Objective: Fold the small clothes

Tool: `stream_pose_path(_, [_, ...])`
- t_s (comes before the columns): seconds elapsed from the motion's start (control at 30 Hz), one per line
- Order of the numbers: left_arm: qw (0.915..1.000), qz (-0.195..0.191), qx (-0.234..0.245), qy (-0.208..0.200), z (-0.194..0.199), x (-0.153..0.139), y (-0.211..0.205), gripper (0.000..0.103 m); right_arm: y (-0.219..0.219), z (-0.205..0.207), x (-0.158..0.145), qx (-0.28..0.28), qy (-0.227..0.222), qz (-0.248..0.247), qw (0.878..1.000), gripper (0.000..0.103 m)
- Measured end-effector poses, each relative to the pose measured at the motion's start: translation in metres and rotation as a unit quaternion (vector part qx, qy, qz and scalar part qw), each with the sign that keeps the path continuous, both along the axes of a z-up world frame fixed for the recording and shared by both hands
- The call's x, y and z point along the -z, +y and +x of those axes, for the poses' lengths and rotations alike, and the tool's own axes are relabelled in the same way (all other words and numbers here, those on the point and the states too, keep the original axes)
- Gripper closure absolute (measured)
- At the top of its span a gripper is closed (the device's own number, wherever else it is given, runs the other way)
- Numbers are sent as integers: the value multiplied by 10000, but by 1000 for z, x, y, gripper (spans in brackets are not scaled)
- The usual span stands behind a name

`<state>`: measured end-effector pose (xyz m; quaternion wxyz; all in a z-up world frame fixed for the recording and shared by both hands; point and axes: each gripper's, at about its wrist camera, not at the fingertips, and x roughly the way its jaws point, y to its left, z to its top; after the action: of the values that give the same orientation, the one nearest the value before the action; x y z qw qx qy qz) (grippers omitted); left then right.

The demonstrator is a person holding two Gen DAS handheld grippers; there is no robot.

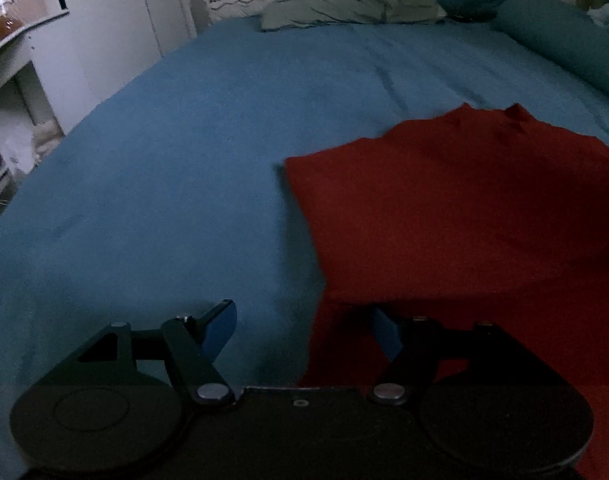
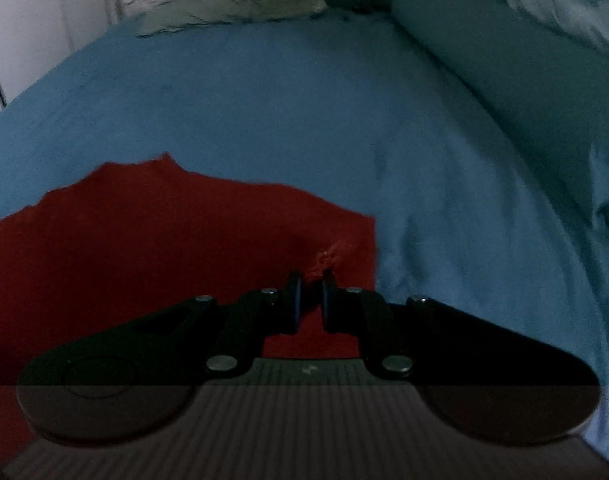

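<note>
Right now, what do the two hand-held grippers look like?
Both match: the left hand-held gripper and right hand-held gripper have black bodies with round side housings, black linkage arms on silver pivot bolts, and blue finger pads. No cables, markings or sleeves show.

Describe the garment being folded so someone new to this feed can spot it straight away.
Start from the wide blue bedspread that covers the bed, with the pale green pillow at its far end. On its near part lies a flat dark red cloth garment, its right edge pinched in the right gripper. It is the only red thing on the bed.
</note>
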<state>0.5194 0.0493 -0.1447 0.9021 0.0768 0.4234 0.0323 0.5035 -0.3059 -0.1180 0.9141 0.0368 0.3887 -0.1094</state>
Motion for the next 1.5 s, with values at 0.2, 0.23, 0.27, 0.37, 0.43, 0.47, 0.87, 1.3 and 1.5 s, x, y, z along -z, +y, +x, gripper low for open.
stream_pose_path(0.2, [9988,-93,-442,206,-5,-1,14,26,-4,3,17,-43,313,-70,9995,77])
stream_pose_path(0.23, [9983,-97,-513,253,-5,-2,15,26,-2,3,23,-154,444,-98,9988,75])
stream_pose_path(0.27, [9980,-93,-554,275,-5,-5,13,26,1,2,27,-219,559,-163,9981,69])
stream_pose_path(0.37, [9995,-102,-296,-33,-12,-26,-2,28,8,-12,19,-230,504,-492,9973,18])
stream_pose_path(0.43, [9991,-276,133,-300,-15,-40,-17,26,20,-26,4,-615,19,-490,9969,0])
stream_pose_path(0.47, [9980,-369,351,-377,-14,-45,-24,25,26,-28,1,-856,-135,-432,9953,0])
stream_pose_path(0.87, [9956,-635,667,163,23,-6,-57,21,11,-8,42,-553,224,650,9961,1])
stream_pose_path(1.3, [9946,-732,713,204,15,-1,-42,19,-17,83,61,-140,-48,841,9964,0])
stream_pose_path(1.5, [9952,-727,649,-93,-6,-32,-32,19,-7,51,21,-406,-369,563,9969,0])
